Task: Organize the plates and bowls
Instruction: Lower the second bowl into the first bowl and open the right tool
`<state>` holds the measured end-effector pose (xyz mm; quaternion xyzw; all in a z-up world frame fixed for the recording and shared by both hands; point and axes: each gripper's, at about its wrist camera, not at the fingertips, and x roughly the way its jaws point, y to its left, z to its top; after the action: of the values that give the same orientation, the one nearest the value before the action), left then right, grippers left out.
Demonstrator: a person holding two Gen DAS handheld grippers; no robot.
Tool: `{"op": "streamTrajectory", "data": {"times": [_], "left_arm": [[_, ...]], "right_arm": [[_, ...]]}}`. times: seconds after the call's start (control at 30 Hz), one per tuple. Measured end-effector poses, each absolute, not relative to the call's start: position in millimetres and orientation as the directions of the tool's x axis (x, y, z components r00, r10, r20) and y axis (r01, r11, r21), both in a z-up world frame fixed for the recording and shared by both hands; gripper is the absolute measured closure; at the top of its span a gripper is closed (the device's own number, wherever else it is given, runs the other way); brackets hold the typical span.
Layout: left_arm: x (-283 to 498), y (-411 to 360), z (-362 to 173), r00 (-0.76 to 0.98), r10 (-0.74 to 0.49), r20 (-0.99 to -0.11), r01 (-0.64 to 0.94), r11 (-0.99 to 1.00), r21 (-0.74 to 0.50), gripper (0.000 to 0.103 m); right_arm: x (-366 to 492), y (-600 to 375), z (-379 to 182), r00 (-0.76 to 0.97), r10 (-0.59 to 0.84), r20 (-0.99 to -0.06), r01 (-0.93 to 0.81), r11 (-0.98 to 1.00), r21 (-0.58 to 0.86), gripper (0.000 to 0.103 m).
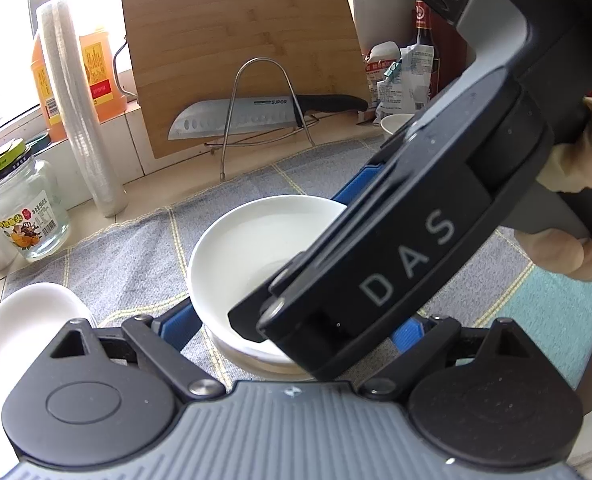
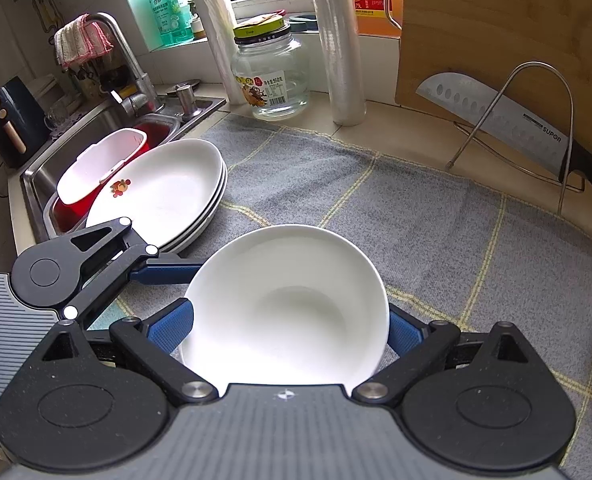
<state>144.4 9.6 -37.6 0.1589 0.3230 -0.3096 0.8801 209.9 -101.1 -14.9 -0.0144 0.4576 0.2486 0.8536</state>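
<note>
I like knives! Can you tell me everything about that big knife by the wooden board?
The knife has a wide silvery blade with a row of oval dimples, the word SUPOR printed on it, and a black handle. It rests slanted, tip higher, in a thin wire stand, in front of the upright wooden cutting board.

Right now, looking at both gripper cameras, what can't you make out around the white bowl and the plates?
- Left wrist view: the right gripper's black body hides the right part of the round white ceramic bowl; what lies beneath the bowl is unclear.
- Right wrist view: the bowl hides whether the right gripper presses it.
- Right wrist view: the left gripper's linkage covers the near edge of the stack of white plates.
</note>
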Motion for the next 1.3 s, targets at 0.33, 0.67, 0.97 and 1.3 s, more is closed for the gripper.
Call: {"op": "streamTrajectory", "data": {"times": [0.33,0.67,0.97,1.3], "left_arm": [[146.0,9.7,-38.1,0.594,-0.450,-0.667,0.648,0.759,0.066,0.008],[147.5,11.4,-39.4,0.590,-0.457,-0.665,0.646,0.762,0.050,0.006],[147.5,14.1,-39.4,0.591,-0.457,-0.665,0.640,0.767,0.042,0.006],[137.6,24.8,-31.5,0.608,-0.454,-0.651,0.646,0.760,0.073,0.006]], "right_arm": [[210.4,-99.3,-17.5,0.461,0.399,-0.793,-0.433,0.881,0.192,0.002],[210.3,-100.0,-19.4,0.463,0.399,-0.791,-0.426,0.883,0.196,0.002],[210.6,-101.6,-20.4,0.466,0.393,-0.793,-0.418,0.887,0.194,0.000],[204.8,-101.9,-15.0,0.481,0.383,-0.789,-0.427,0.888,0.171,0.000]]}}
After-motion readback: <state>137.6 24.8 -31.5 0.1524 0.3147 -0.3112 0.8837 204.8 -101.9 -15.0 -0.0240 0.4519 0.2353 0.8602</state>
